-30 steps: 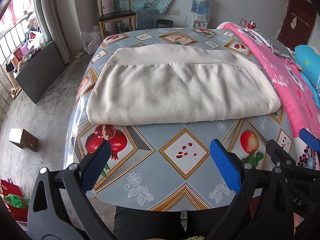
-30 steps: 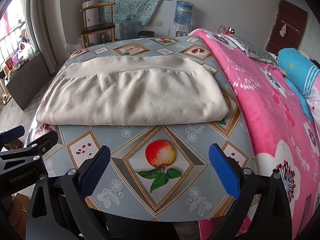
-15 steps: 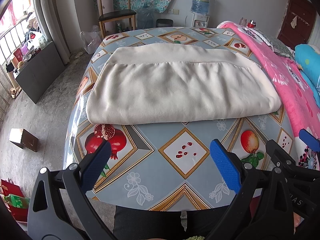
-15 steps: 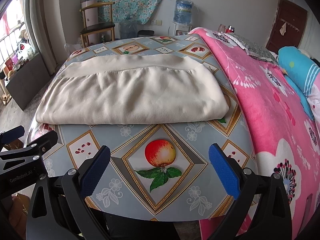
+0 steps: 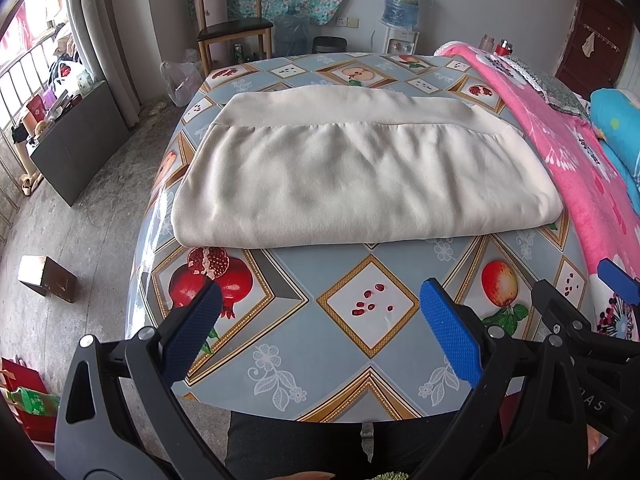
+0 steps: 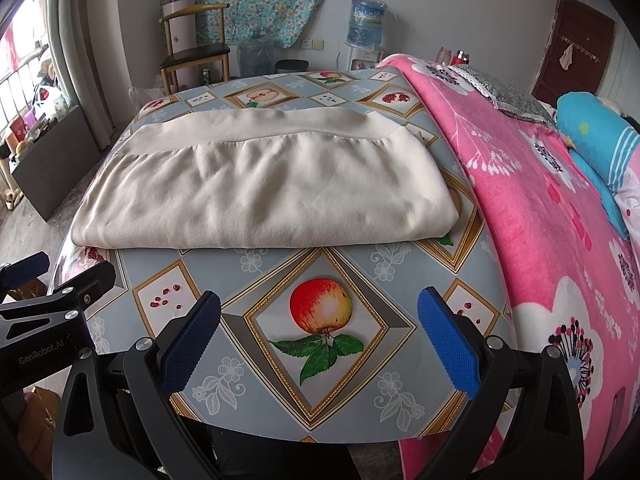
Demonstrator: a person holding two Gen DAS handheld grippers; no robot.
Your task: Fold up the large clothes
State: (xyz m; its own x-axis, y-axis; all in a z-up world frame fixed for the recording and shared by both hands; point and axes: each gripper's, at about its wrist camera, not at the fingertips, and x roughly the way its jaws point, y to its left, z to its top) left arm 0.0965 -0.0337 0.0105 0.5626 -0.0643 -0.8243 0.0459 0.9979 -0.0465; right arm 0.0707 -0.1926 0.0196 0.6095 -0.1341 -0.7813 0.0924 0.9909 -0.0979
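A large cream garment lies folded into a wide rectangle on the fruit-patterned table, its ribbed band along the far edge. The right wrist view has the same garment on the table. My left gripper hovers open over the near table edge, short of the garment's near fold, with nothing between its blue pads. My right gripper is open too, above the apple print, and holds nothing. Each gripper shows at the other view's side edge.
A pink flowered blanket covers a bed against the table's right side, with a blue pillow. A wooden chair and a water dispenser stand at the back wall. A small box sits on the floor to the left.
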